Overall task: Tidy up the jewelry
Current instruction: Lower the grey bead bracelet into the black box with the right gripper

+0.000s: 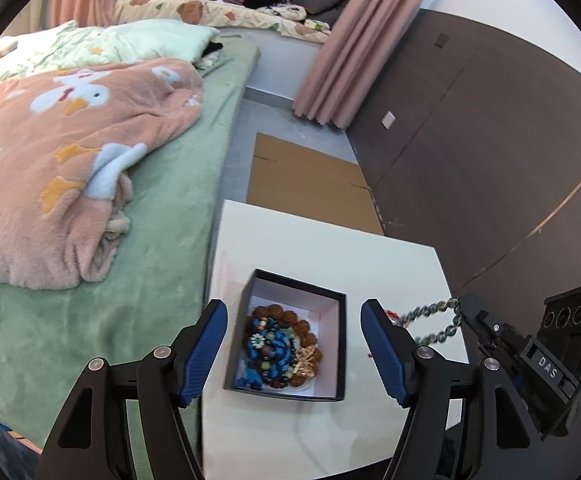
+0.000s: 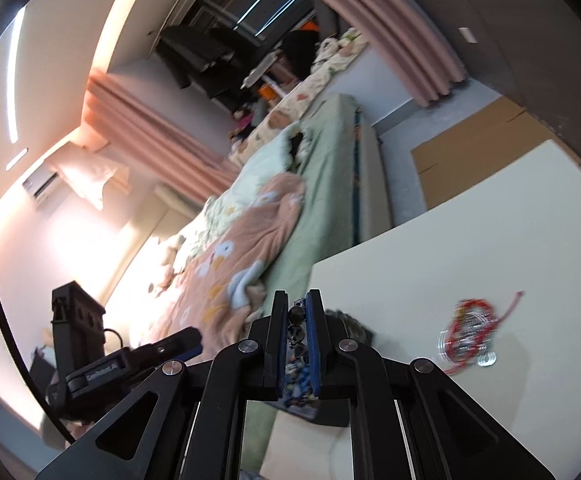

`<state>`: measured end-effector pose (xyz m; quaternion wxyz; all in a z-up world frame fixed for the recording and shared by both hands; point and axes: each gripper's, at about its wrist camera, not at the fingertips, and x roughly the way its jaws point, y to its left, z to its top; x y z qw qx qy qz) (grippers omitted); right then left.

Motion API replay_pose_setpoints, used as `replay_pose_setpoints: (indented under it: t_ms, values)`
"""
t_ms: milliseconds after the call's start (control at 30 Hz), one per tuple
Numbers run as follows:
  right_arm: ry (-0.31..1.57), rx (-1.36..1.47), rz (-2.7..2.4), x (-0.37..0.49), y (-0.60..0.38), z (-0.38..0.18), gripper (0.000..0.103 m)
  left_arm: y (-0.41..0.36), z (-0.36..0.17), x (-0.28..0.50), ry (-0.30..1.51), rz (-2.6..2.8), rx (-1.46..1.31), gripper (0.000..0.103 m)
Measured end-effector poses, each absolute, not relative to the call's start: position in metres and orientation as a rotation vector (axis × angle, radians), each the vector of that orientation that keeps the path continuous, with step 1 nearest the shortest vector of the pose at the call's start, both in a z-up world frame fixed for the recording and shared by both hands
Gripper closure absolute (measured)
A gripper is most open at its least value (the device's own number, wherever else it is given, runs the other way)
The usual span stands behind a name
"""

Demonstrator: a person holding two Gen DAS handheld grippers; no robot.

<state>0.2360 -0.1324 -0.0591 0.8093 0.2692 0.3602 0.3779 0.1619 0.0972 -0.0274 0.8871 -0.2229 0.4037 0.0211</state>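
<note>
Beaded strand (image 1: 434,322) hanging from the pinching right gripper (image 1: 464,312).
Left gripper (image 1: 294,354), jaws spread and empty, is hovering over the black box (image 1: 340,344); strand at three o'clock.

Bed: green sheet (image 1: 162,200), peach duck-print blanket (image 1: 62,152) heaped on it.
Floor: flattened cardboard (image 1: 306,184) beside pink curtain (image 1: 354,48).

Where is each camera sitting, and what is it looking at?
Left wrist: sits on the left gripper, open, looking down at the black box of beads on the white table; the right gripper shows too.
Right wrist: sits on the right gripper, tilted, shut on a dark bead strand, facing the bed; the left gripper shows at lower left.
Both see: table, bed, pink curtains, cardboard.
</note>
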Motion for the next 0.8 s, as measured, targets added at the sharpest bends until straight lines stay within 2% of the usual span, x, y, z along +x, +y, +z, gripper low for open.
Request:
replay_pose_setpoints:
  t_ms: [200,267,300,333,367,400,600,700,800]
  values:
    - [0.789,0.543,0.887,0.231,-0.086,-0.058,0.091,0.102,-0.017,0.152,0.799,0.058,-0.467,0.033]
    - [0.842,0.522,0.857,0.234,-0.083,-0.062,0.069,0.101,-0.011,0.148,0.775,0.065,-0.451,0.033]
    - [0.859,0.534,0.837,0.237,-0.088,-0.064,0.043,0.101,-0.008,0.146,0.765,0.06,-0.45,0.033]
    - [0.853,0.568,0.796,0.238,-0.098,-0.065,0.027,0.101,-0.006,0.145,0.76,0.056,-0.454,0.033]
    - [0.838,0.588,0.761,0.237,-0.108,-0.064,0.023,0.1,-0.005,0.144,0.756,0.056,-0.457,0.033]
    - [0.824,0.606,0.719,0.236,-0.119,-0.062,0.02,0.099,-0.004,0.143,0.751,0.057,-0.462,0.033]
    - [0.833,0.584,0.629,0.22,-0.155,-0.042,0.019,0.085,0.003,0.141,0.744,0.038,-0.45,0.033]
    - [0.834,0.548,0.607,0.214,-0.166,-0.036,0.013,0.073,0.008,0.142,0.738,0.019,-0.439,0.033]
    - [0.842,0.552,0.568,0.214,-0.187,-0.041,0.013,0.059,0.009,0.143,0.741,-0.004,-0.425,0.033]
